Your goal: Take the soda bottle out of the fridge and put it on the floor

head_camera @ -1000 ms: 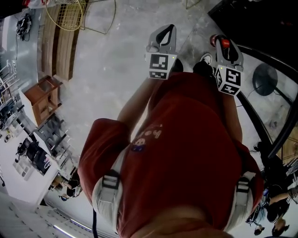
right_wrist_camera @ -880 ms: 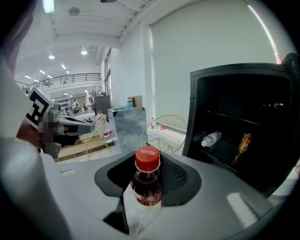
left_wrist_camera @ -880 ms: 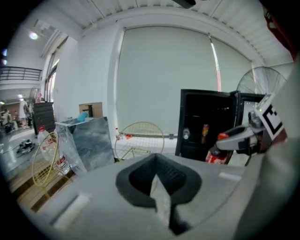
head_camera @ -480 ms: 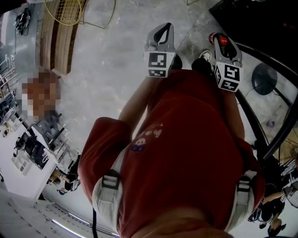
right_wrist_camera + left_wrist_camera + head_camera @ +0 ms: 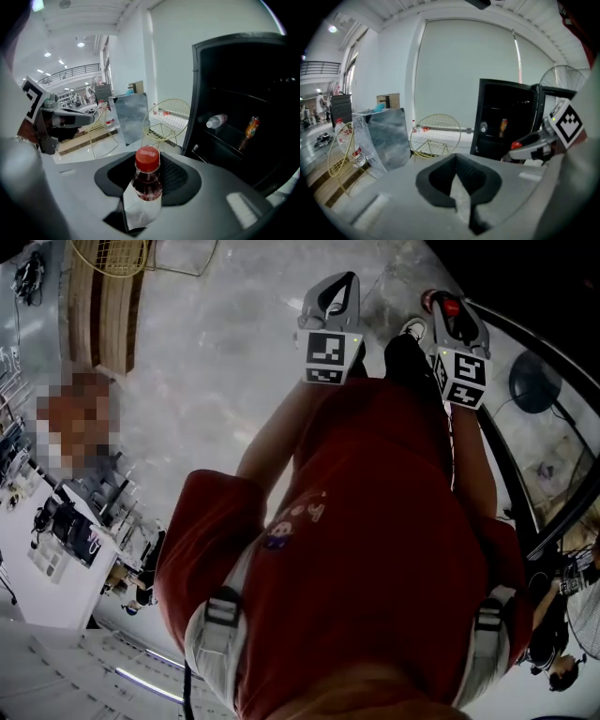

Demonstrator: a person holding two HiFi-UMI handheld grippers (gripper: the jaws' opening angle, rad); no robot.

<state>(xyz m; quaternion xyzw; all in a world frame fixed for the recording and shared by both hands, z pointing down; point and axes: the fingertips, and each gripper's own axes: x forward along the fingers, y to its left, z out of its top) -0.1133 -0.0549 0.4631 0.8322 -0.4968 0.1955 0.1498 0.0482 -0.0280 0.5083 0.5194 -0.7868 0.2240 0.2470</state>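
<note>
My right gripper (image 5: 146, 182) is shut on the soda bottle (image 5: 148, 180), a clear bottle of dark red drink with a red cap (image 5: 147, 159), held upright by the neck. In the head view the right gripper (image 5: 447, 307) is out in front of the person's red shirt, over the grey floor (image 5: 216, 362), with the red cap (image 5: 449, 306) showing at its tip. The left gripper (image 5: 339, 289) is beside it, shut and holding nothing; in its own view the left gripper (image 5: 461, 182) shows its jaws meeting. The black fridge (image 5: 243, 117) stands open at the right.
Inside the fridge lie a water bottle (image 5: 215, 121) and an orange bottle (image 5: 252, 126). Gold wire frames (image 5: 436, 136) and a plastic-wrapped panel (image 5: 382, 136) stand on the floor ahead. A standing fan (image 5: 534, 381) is at the right, wooden boards (image 5: 98, 306) at the far left.
Both grippers have drifted slightly up and right in the head view. The right gripper still holds the bottle, and the left stays shut.
</note>
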